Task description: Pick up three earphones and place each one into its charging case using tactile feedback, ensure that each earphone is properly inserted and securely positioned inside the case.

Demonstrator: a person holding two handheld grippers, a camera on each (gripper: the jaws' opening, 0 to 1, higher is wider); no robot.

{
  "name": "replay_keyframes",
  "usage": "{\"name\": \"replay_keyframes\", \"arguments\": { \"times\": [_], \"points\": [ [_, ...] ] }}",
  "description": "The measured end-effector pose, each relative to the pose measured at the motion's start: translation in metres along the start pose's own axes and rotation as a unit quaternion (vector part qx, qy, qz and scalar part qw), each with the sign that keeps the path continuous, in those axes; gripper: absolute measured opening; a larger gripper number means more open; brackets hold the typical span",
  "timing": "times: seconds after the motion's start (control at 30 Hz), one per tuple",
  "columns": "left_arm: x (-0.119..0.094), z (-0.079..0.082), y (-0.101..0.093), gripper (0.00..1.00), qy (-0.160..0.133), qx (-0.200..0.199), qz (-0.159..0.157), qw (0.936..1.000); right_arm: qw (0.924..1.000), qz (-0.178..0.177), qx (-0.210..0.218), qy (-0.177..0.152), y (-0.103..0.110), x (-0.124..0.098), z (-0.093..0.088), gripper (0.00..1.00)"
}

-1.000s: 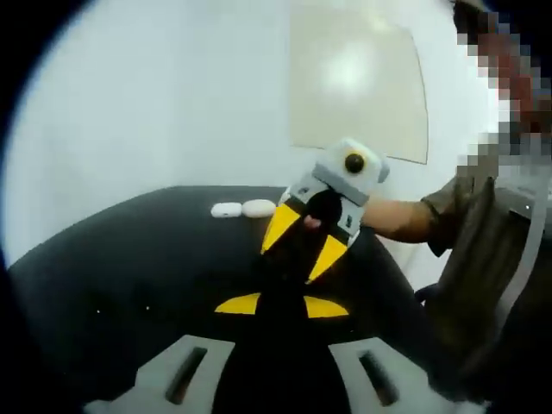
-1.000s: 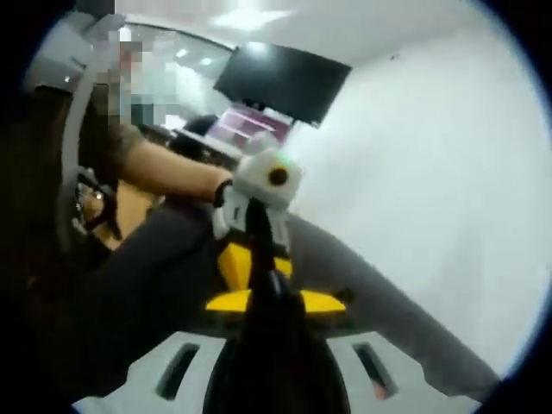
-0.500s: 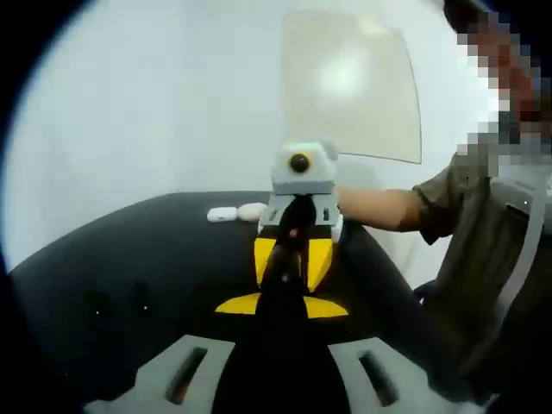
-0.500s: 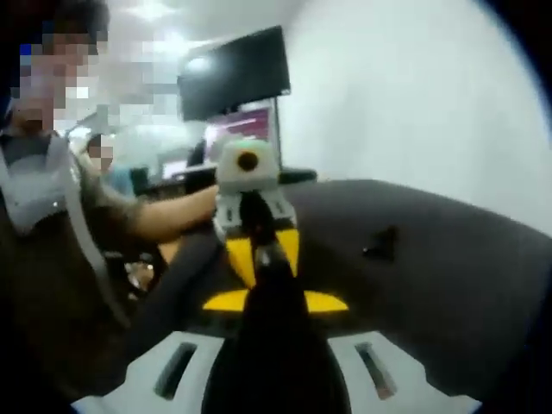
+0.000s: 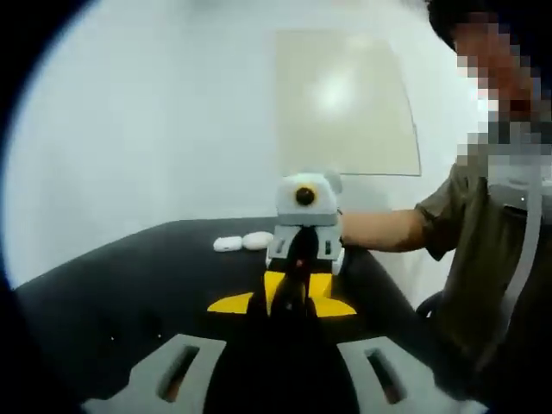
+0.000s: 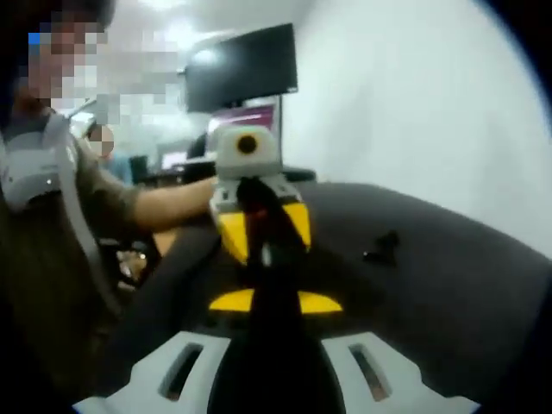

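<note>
We're holding the left gripper [image 5: 289, 304] and the right gripper [image 6: 274, 297] nose to nose above the black surface [image 5: 129, 285], and it looks like both sets of fingers are pinched together on something small and dark between them, though we honestly can't tell if it's an earphone. Two white charging cases [image 5: 242, 242] are sitting side by side at the far edge, well away from us, and a little dark bit [image 6: 382, 247] is lying by itself. For this step we're thinking slow and steady, letting touch confirm the grip before moving.
</note>
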State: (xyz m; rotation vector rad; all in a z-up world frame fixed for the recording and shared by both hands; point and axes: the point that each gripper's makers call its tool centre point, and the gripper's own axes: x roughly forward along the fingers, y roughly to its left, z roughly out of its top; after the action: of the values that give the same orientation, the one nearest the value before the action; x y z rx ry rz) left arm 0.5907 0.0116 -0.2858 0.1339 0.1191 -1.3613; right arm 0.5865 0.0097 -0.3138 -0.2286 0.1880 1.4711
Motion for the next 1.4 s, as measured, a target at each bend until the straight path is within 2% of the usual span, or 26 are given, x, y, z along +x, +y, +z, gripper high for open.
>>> {"name": "replay_keyframes", "arguments": {
  "times": [0.1, 0.13, 0.2, 0.53, 0.67, 0.87, 0.9, 0.93, 0.97, 1.0, 1.03, 1.27, 1.3, 1.33, 1.37, 1.4],
  "points": [
    [0.003, -0.006, -0.003, 0.21, 0.023, -0.002, -0.006, 0.9997, 1.0000, -0.001, -0.004, 0.000, -0.001, 0.000, 0.000, 0.18],
    [0.004, -0.007, -0.003, 0.17, 0.027, 0.000, -0.005, 0.9996, 1.0000, -0.001, -0.007, 0.000, -0.001, 0.000, 0.000, 0.18],
    [0.005, -0.007, -0.004, 0.15, 0.028, -0.008, -0.008, 0.9995, 0.9999, -0.004, -0.012, 0.001, -0.001, 0.000, -0.001, 0.18],
    [0.003, -0.006, -0.003, 0.15, 0.022, -0.060, -0.023, 0.9977, 0.9976, -0.014, -0.067, 0.004, 0.002, 0.001, 0.000, 0.18],
    [0.003, -0.006, -0.003, 0.16, 0.021, -0.062, -0.023, 0.9976, 0.9971, -0.016, -0.074, 0.006, 0.000, 0.000, -0.001, 0.18],
    [0.001, -0.006, 0.002, 0.22, 0.024, -0.056, -0.008, 0.9981, 0.9969, -0.015, -0.077, 0.005, 0.001, 0.000, -0.001, 0.17],
    [0.001, -0.004, 0.003, 0.21, 0.022, -0.056, -0.007, 0.9981, 0.9970, -0.014, -0.076, 0.005, 0.000, 0.000, -0.001, 0.17],
    [0.001, 0.003, 0.004, 0.20, 0.003, -0.062, -0.004, 0.9981, 0.9970, -0.014, -0.077, 0.006, 0.000, -0.001, -0.001, 0.17],
    [-0.001, 0.010, 0.012, 0.14, -0.013, -0.062, 0.016, 0.9979, 0.9962, 0.001, -0.087, 0.004, 0.005, 0.000, -0.001, 0.17],
    [-0.002, 0.010, 0.026, 0.11, -0.016, -0.050, 0.044, 0.9976, 0.9970, 0.010, -0.076, 0.008, 0.011, 0.001, -0.004, 0.17],
    [0.000, 0.006, 0.023, 0.15, -0.004, -0.057, 0.030, 0.9979, 0.9963, 0.000, -0.085, 0.011, 0.007, 0.003, -0.005, 0.17],
    [-0.011, 0.003, 0.045, 0.25, 0.021, -0.031, 0.071, 0.9968, 0.9977, -0.008, -0.067, 0.006, -0.001, 0.008, -0.009, 0.17],
    [-0.016, 0.007, 0.056, 0.20, 0.013, -0.023, 0.099, 0.9947, 0.9979, -0.009, -0.063, 0.011, -0.002, 0.008, -0.010, 0.17],
    [-0.025, 0.018, 0.069, 0.09, -0.012, -0.025, 0.138, 0.9901, 0.9979, -0.006, -0.064, 0.007, -0.001, 0.008, -0.010, 0.17],
    [-0.033, 0.029, 0.080, 0.02, -0.042, -0.041, 0.159, 0.9855, 0.9977, -0.005, -0.068, 0.008, 0.001, 0.008, -0.009, 0.17],
    [-0.042, 0.043, 0.085, 0.03, -0.078, -0.059, 0.170, 0.9805, 0.9976, -0.005, -0.068, 0.007, 0.000, 0.009, -0.009, 0.17]
  ]
}}
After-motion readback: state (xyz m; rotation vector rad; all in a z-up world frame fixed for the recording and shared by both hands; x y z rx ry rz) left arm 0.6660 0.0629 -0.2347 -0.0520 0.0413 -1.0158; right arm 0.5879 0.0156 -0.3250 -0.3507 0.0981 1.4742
